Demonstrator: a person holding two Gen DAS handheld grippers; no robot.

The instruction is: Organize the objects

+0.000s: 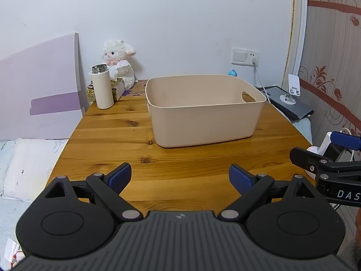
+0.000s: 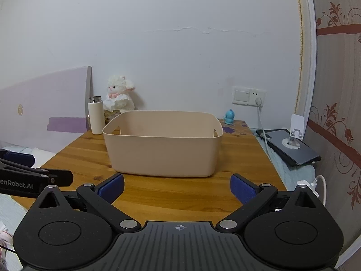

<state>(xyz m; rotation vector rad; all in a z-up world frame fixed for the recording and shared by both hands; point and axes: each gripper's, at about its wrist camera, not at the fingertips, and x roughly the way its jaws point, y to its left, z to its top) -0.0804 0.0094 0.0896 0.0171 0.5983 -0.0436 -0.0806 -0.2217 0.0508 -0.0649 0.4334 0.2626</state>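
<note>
A beige plastic bin [image 1: 203,117] with handle cut-outs stands on the wooden table [image 1: 112,140]; its inside shows nothing. It also shows in the right wrist view [image 2: 162,149]. A white thermos bottle [image 1: 102,87] stands upright at the table's back left, next to a white plush lamb [image 1: 119,61]. A small blue figure [image 2: 229,117] stands at the back right. My left gripper [image 1: 180,177] is open and empty above the table's front. My right gripper [image 2: 177,188] is open and empty, just short of the bin.
A bed with white bedding [image 1: 27,164] lies left of the table. A dark tablet [image 2: 291,146] with a white phone stand [image 2: 295,131] lies at the right. A wall socket with a cable [image 2: 258,100] is behind. A gold box [image 1: 117,88] sits under the lamb.
</note>
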